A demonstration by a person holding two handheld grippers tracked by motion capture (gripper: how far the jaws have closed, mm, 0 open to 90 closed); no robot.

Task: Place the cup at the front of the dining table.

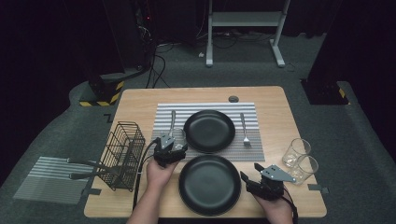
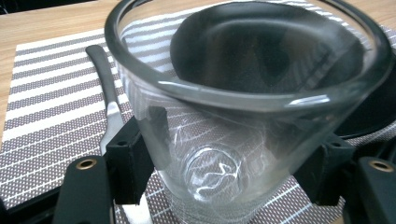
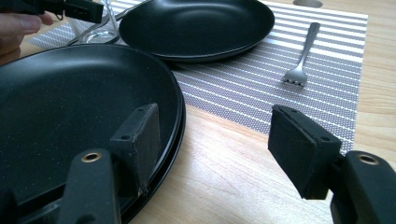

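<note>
A clear, round drinking glass (image 2: 233,121) sits clamped low between the left gripper's (image 1: 169,148) black jaws. Smooth, breakable glass likely suits a gentle hold on its walls. The right gripper (image 3: 224,140) gapes empty beside a black round plate (image 3: 70,107).

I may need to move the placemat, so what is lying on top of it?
On the placemat: a black plate, fork, knife and held glass. The mat beneath them is covered.

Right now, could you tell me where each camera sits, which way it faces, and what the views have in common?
High view: above the person's side, looking down on the table; forearms, left gripper, right gripper.
Left gripper view: on that gripper, facing the glass between its jaws, pads touching.
Right gripper view: low beside the near plate, jaws open around its rim.
Shared: far plate, fork, striped mat.
</note>
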